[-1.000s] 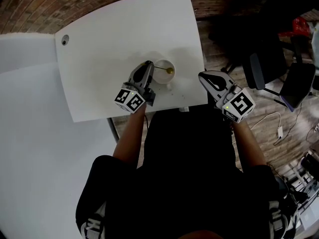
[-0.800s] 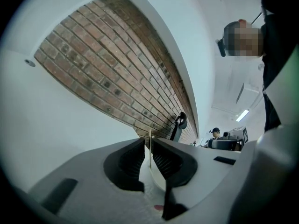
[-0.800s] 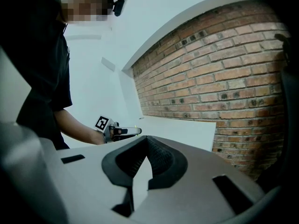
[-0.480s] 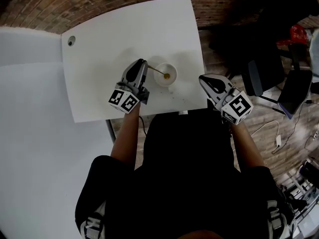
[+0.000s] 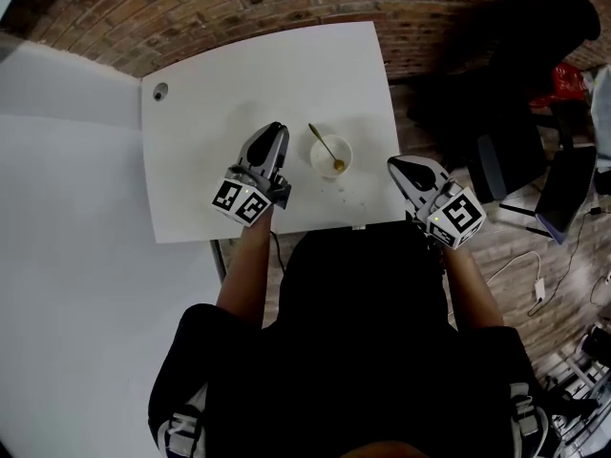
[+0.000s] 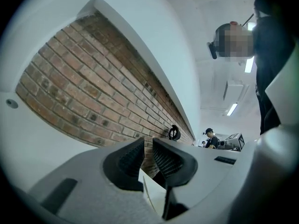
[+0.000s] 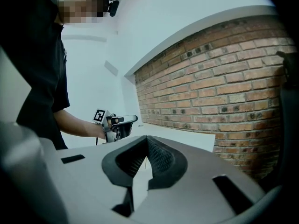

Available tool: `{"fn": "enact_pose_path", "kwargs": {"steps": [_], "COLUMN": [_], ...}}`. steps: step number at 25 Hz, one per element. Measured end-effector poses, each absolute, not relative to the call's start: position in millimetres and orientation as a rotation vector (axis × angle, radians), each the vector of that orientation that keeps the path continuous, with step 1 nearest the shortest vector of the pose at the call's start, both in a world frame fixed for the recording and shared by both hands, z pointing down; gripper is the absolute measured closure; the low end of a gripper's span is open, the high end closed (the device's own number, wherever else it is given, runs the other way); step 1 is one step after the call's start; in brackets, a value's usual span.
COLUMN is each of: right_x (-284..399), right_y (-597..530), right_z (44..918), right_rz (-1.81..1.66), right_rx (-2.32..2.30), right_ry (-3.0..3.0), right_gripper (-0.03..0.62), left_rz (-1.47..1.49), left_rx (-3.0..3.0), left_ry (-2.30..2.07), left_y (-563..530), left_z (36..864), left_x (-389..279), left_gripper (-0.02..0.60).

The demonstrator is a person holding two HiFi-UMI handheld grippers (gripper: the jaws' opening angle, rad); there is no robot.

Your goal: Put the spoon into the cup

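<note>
the spoon (image 5: 326, 148) already stands in the white cup (image 5: 322, 166). its bowl is down inside, toward the near-right of the cup. its thin handle leans out over the far-left rim, so its long axis runs on a slant from near-right to far-left in the head view. the cup sits on the white counter (image 5: 239, 93), near the counter's near edge and toward its right side.

the left tool (image 5: 275, 132) lies just beside the cup on its left, apart from it, pointing away from the person toward the brick wall (image 5: 239, 8). its tip is about level with the free end of the spoon handle, which tilts toward that tip without touching it. in the left gripper view its jaws stand a narrow slit apart with nothing between them, only brick showing through the gap.

the right tool (image 5: 397, 166) hangs at the counter's right edge, farther from the cup than the left one. its jaws are together at the tips and hold nothing.

so the cup lies between the two tools, and the left is clearly the nearer. the task looks done as things lie. any move of the left tool turns on that leaning handle. a sideways drift to the right at the tip could catch the handle and tip the spoon out or nudge the cup. pulling straight back toward the person, along the tool's own line, would likely be the safer way.
</note>
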State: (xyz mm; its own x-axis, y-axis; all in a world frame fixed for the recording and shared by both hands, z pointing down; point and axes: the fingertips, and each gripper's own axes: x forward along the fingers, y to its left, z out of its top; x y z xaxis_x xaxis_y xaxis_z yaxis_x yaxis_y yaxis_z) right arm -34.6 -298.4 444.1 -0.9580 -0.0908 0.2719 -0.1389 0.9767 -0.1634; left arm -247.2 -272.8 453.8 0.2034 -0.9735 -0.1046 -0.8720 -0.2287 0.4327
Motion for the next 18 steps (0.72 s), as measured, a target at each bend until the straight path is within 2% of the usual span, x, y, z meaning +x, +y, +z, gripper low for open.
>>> {"fn": "enact_pose_path", "kwargs": {"steps": [10, 18], "right_x": [-27, -9], "right_y": [-298, -258], "right_z": [345, 303], "right_rz": [0.107, -0.011], "right_rx": [0.358, 0.291], "right_ry": [-3.048, -3.129], "right_gripper": [0.588, 0.588], "left_rz": [-0.505, -0.426], "left_rx": [2.5, 2.741], "left_ry": [-1.693, -1.417], "left_y": [-242, -220], "left_z": [343, 304], "left_x": [-231, -174], "left_gripper": [0.538, 0.565]}}
